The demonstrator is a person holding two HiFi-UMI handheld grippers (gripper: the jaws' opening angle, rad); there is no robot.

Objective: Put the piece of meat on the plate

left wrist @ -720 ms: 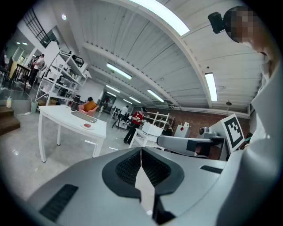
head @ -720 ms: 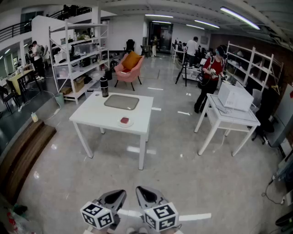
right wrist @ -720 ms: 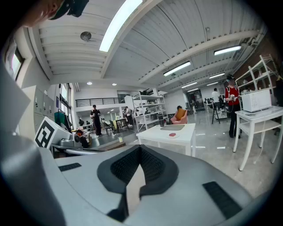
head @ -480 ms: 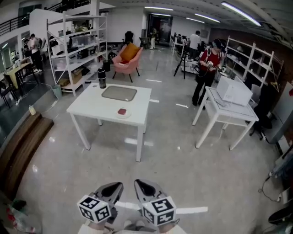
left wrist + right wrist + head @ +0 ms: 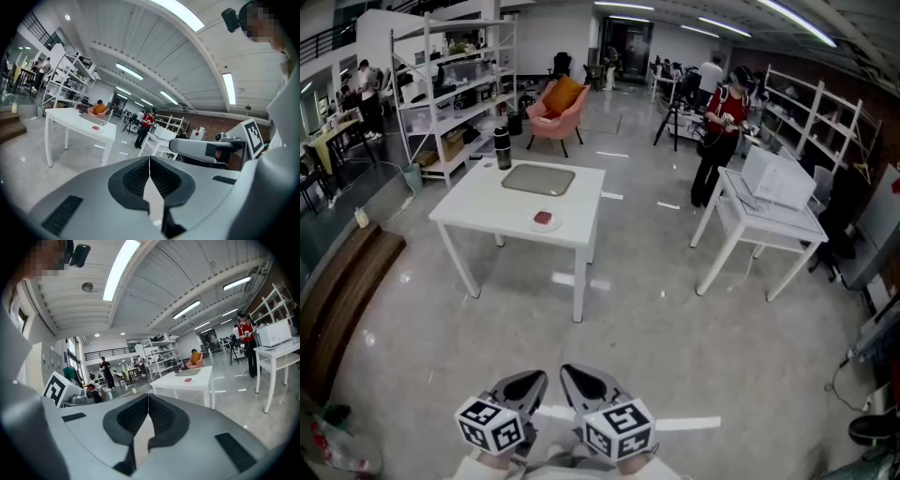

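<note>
A red piece of meat (image 5: 545, 217) lies on a small white plate (image 5: 545, 224) near the front right of a white table (image 5: 487, 208), several steps away from me. The meat also shows far off in the left gripper view (image 5: 96, 127) and in the right gripper view (image 5: 188, 379). My left gripper (image 5: 536, 382) and right gripper (image 5: 573, 378) are held low, close to my body and side by side, both pointing toward the table. Each is shut with nothing between its jaws, as seen on the left gripper (image 5: 149, 160) and the right gripper (image 5: 148, 397) in their own views.
On the table also lie a grey mat (image 5: 538, 180) and a black bottle (image 5: 502, 148). A second white table (image 5: 766, 225) carrying a white box stands to the right, with a person in red (image 5: 718, 127) behind it. Shelves (image 5: 441, 94) and a pink chair (image 5: 558, 105) are farther back.
The head view has shifted slightly, so the table sits a bit higher and further left in frame. Both grippers stay shut and low, in about the same place.
</note>
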